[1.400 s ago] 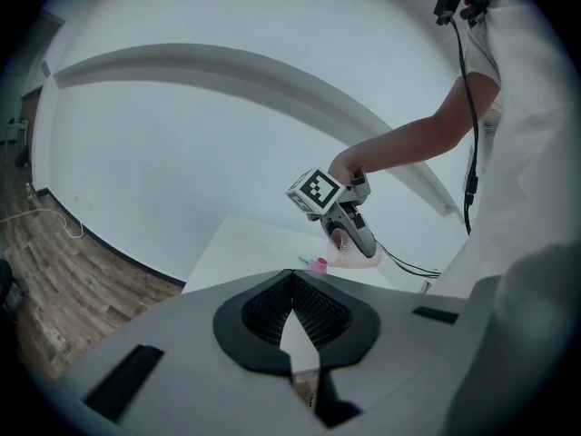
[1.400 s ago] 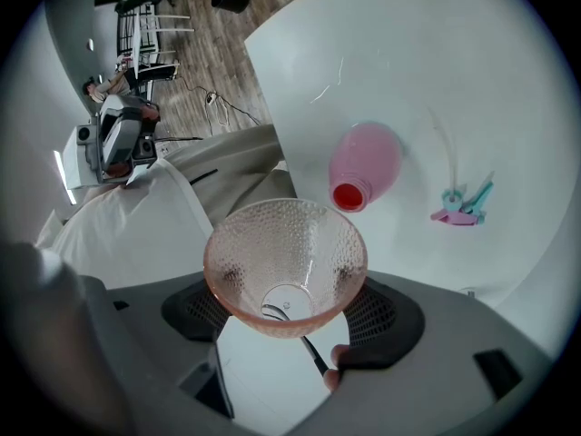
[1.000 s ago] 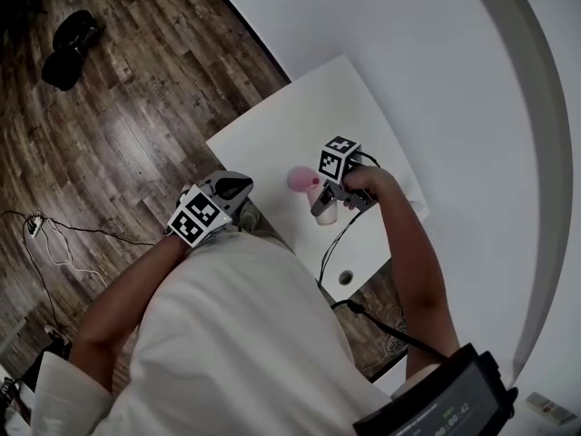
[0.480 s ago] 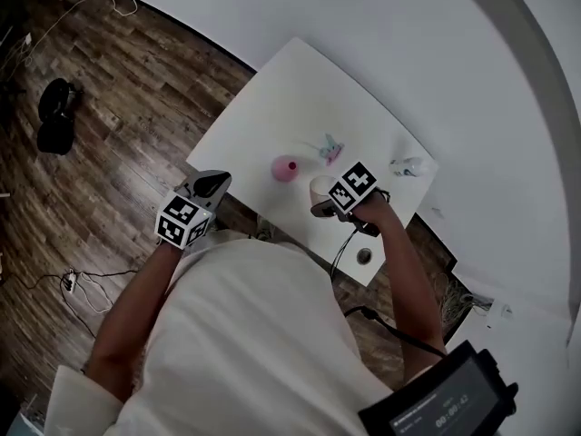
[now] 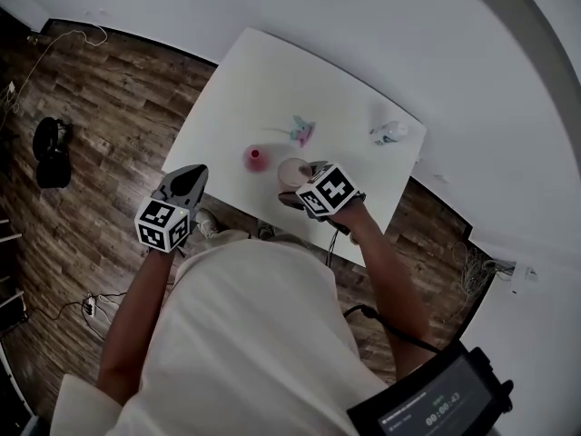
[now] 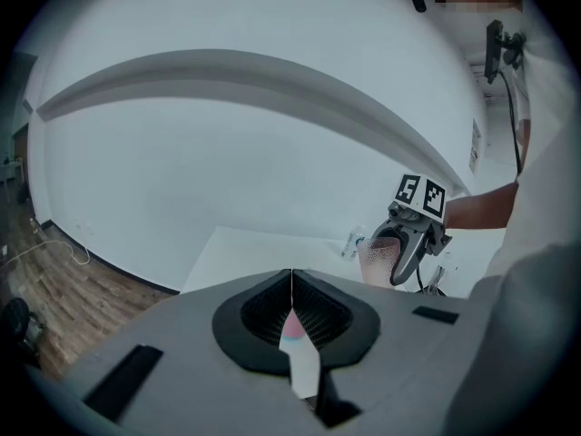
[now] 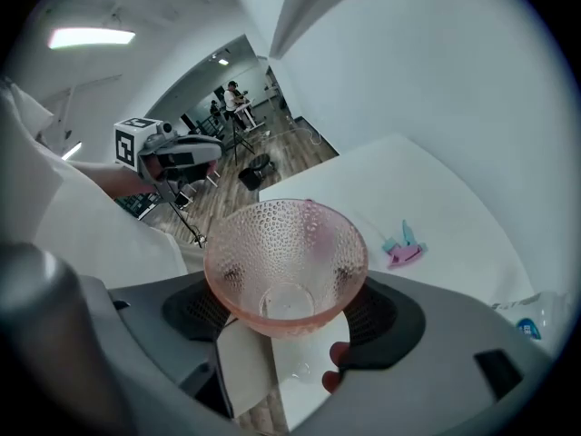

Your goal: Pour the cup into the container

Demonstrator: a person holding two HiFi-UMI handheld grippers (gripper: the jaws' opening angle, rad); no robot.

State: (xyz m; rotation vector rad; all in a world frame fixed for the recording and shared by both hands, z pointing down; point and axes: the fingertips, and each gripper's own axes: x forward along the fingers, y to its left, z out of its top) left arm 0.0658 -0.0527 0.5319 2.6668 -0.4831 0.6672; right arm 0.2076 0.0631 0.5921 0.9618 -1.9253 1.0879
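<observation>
My right gripper is shut on a pink dimpled translucent cup above the white table's near part. In the right gripper view I look into the cup, mouth toward the camera; it looks empty, and my right gripper clamps its lower wall. A small pink container stands on the table just left of the cup. My left gripper hovers shut with nothing held, off the table's near-left edge. Its closed jaws point at the table, with the cup at right.
A small pink and teal toy lies behind the cup, also seen as the toy in the right gripper view. A small clear bottle lies near the table's far right corner. Wood floor surrounds the table; a white wall runs behind.
The right gripper has turned with the cup and lifted a little beside the pink container. The left gripper has drifted up and forward. The head view has swung, showing more of the table.
</observation>
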